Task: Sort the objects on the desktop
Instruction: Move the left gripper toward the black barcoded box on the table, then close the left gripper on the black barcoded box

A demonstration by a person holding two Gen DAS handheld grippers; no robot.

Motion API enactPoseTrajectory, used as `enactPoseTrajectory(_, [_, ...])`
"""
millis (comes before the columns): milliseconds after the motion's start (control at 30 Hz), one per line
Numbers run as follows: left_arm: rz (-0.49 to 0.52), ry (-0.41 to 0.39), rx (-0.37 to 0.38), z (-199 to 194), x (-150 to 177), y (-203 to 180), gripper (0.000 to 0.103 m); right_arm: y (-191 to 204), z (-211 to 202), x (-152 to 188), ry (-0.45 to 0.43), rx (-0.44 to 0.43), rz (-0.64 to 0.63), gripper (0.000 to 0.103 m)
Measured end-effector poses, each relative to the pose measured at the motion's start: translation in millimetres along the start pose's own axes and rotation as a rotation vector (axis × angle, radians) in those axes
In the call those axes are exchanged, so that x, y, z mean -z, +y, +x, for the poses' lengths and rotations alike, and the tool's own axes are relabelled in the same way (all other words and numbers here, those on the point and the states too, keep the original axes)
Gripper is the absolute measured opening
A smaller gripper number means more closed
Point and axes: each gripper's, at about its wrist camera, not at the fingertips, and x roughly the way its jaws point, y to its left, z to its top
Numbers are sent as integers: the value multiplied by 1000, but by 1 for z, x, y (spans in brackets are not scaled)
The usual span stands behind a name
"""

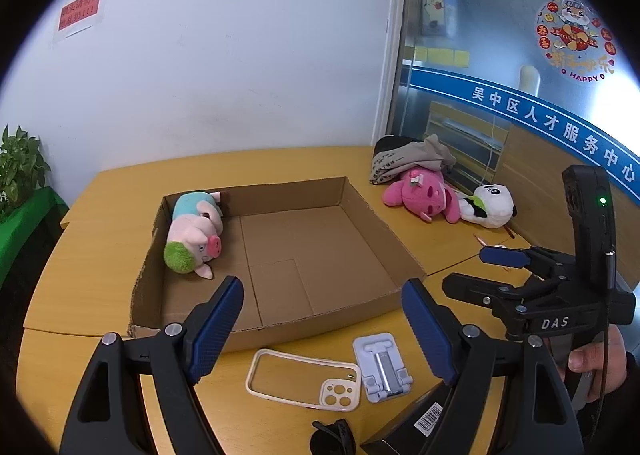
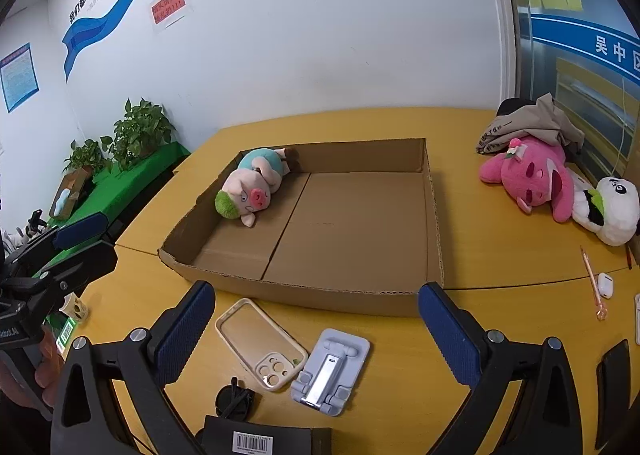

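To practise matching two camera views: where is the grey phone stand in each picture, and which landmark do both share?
Left wrist: phone stand lies low, right of centre.
Right wrist: phone stand lies low, at centre.
Shared landmark: the phone case just left of it.

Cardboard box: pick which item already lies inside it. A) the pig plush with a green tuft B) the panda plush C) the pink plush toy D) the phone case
A: the pig plush with a green tuft lies in the far left corner of the cardboard box, alone there.
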Motion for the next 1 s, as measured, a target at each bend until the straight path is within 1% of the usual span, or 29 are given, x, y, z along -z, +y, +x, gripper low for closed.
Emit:
enactPoseTrajectory(300, [0, 14, 39, 6, 6, -2, 82, -2, 6, 1, 10, 3, -2, 103])
enactPoseTrajectory(467, [0, 30, 77, 8, 10, -3, 82, -3, 9, 1, 11, 2, 5, 103])
enactPoseTrajectory(600, [-5, 62, 107, 12, 17, -2, 82, -3, 8, 6, 10, -6, -20, 103])
enactPoseTrajectory(700, [-17, 106, 184, 15, 29, 0, 82, -9, 5, 17, 16, -37, -55, 103])
enactPoseTrajectory(800, [-17, 155, 271, 18, 46, -1, 82, -17, 3, 40, 39, -80, -126, 103])
enactPoseTrajectory(867, [-11, 191, 337, 19, 59, -3, 82, -22, 6, 60, 90, -130, -162, 103])
enactPoseTrajectory(933, [-12, 227, 408, 23, 73, -5, 82, -26, 10, 82, 154, -198, -184, 103])
enactPoseTrajectory(1000, [-7, 262, 462, 28, 85, -10, 82, -25, 14, 103, 208, -247, -210, 103])
